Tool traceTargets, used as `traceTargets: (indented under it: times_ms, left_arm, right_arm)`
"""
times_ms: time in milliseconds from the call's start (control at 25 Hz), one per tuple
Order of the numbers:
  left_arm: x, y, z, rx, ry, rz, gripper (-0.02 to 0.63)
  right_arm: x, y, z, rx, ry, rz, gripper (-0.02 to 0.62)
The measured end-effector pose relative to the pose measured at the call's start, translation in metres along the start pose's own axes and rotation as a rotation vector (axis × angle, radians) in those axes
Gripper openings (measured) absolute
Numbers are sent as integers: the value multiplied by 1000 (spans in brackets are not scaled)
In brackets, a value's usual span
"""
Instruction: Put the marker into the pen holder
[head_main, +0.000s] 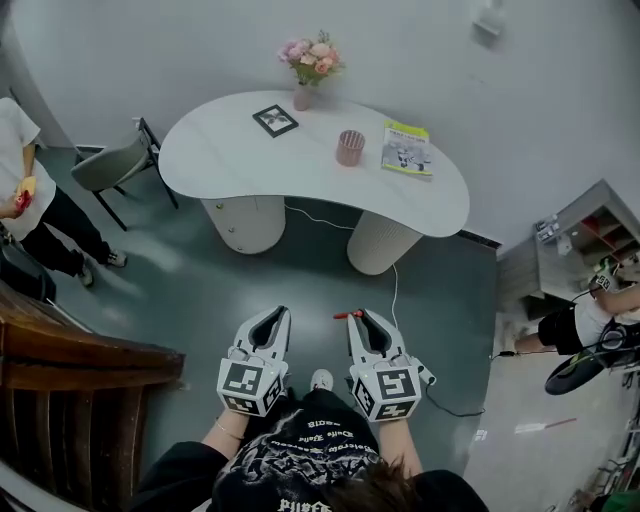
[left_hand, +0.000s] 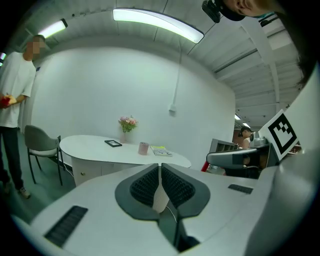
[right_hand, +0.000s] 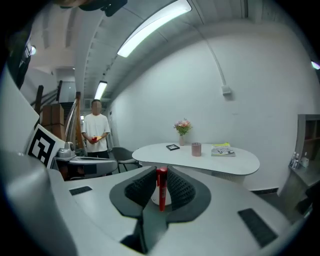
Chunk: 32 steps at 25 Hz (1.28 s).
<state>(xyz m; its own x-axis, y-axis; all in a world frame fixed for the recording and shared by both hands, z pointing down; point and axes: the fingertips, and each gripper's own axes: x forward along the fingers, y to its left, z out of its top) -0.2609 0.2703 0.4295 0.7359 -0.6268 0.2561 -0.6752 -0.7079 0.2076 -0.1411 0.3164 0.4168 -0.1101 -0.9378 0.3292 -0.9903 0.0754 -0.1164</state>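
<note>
A pink pen holder (head_main: 350, 147) stands upright on the white curved table (head_main: 250, 165), far ahead of both grippers. My right gripper (head_main: 365, 318) is shut on a red marker (head_main: 346, 316), which sticks out to the left of its fingertips. In the right gripper view the marker (right_hand: 161, 187) stands upright between the pads, with the pen holder (right_hand: 196, 149) small and distant beyond it. My left gripper (head_main: 272, 318) hangs beside the right one, shut with nothing in it. Its view shows the pen holder (left_hand: 143, 148) far off on the table.
The table also carries a vase of flowers (head_main: 303, 95), a dark picture frame (head_main: 275, 120) and a magazine (head_main: 406, 148). A grey chair (head_main: 115, 160) and a standing person (head_main: 20, 190) are at the left. A cable (head_main: 395, 290) crosses the floor; a shelf (head_main: 590, 240) is at right.
</note>
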Motion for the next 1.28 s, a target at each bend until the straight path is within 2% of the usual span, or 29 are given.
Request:
traceTargets:
  times_ms: [240,440,640,800,1000,1280]
  left_arm:
    - [15,-16,1,-2,-18,4,35]
    - [40,-37,3,-6,-25,47,35]
    - [68,-48,5,-6,-28,56,35]
    - [97,-42,6,-1,-25,60,35]
    - [147,-32,21,36,-30,25,34]
    - [224,6,51,40,-15,-17,35]
  right_arm:
    - [2,-20,30,31,-97,20,87]
    - [2,-57,44,18,-123,47,87]
    - [14,-93,48,-5,-115,31,87]
    - [31,-116,47,-8,-112,15,87]
    - [64,-144,49,4,-95,-14,87]
    - [135,-180,80,9,-98,-52,87]
